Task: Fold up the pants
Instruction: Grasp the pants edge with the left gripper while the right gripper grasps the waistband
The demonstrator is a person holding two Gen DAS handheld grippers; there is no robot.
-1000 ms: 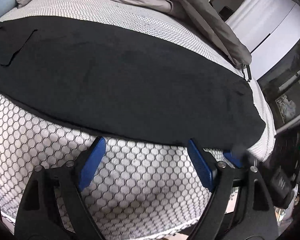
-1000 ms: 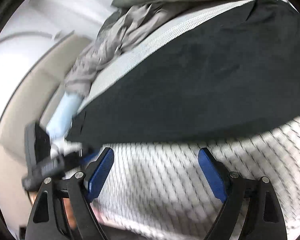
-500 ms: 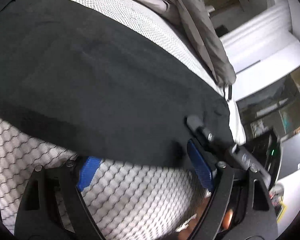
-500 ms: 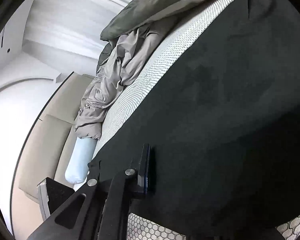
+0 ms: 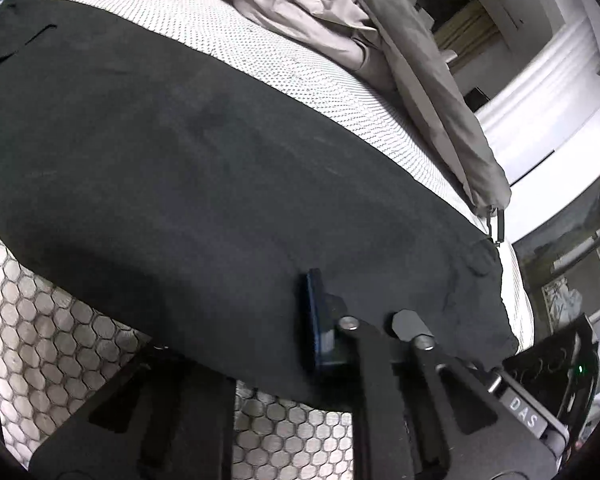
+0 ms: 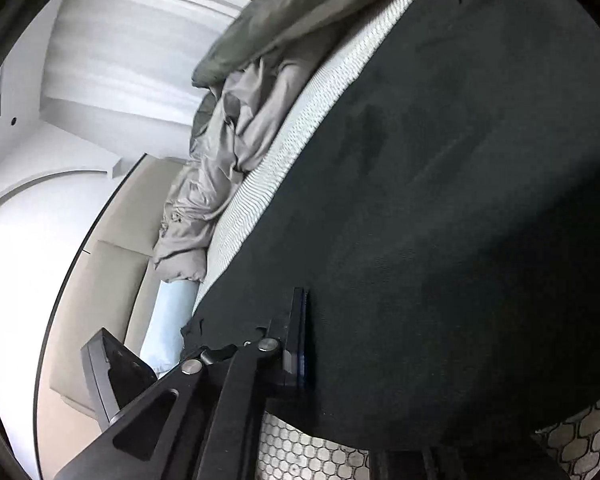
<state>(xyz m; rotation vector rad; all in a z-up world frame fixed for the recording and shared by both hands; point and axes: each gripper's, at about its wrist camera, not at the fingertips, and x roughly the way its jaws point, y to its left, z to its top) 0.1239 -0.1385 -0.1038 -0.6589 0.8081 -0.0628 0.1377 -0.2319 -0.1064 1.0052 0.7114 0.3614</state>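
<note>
Black pants (image 5: 204, 184) edge is pinched by left gripper (image 5: 312, 320), low-center, & by right gripper (image 6: 300, 336), lower left; honeycomb mattress (image 5: 52, 344) underneath.

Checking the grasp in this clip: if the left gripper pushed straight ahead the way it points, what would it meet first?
The black pants: the left gripper is already closed on their near edge, so it would only slide over cloth lying on the mattress.
</note>
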